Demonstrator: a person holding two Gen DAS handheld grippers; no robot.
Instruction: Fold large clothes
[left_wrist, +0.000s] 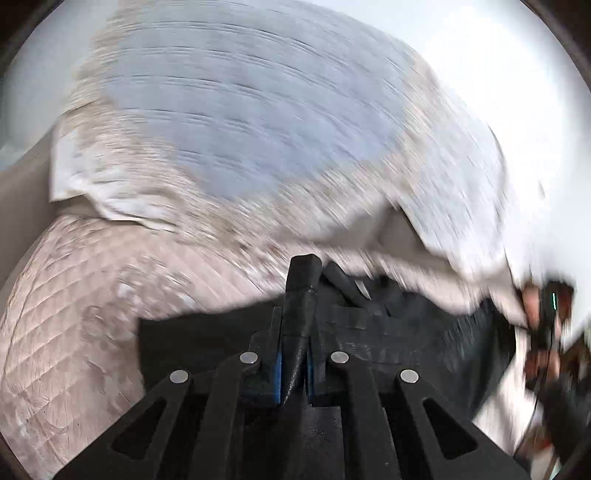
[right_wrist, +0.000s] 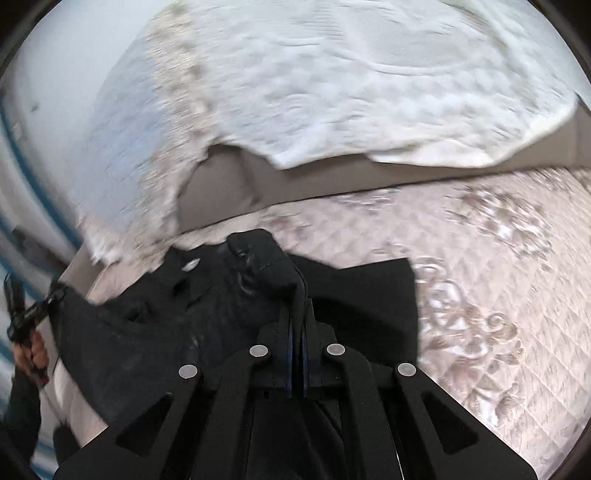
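Left wrist view is strongly blurred in its upper part, so the white blanket with a pale blue middle and a beige border shows only as streaks, and its pattern cannot be read there. Right wrist view is sharper: the same white blanket has a quilted texture and hangs past the far edge of the bed, which carries a pinkish quilted cover with a floral print.

One black garment is seen, lying on the bed near its far edge and stretched between two grippers. Its full shape is hard to make out, because the bodies of the grippers cover the near part and the cloth runs out of the picture at the bottom.

The left gripper has its fingers pressed together on a rolled fold of the black garment, which stands up between them. The right gripper is also pressed together, pinching a thick fold of the garment that rises above the fingertips.

At the right edge of the left wrist view the other gripper and a hand appear only as a blur. At the left edge of the right wrist view, the left gripper is small and partly cut off, with the person's left hand below it.
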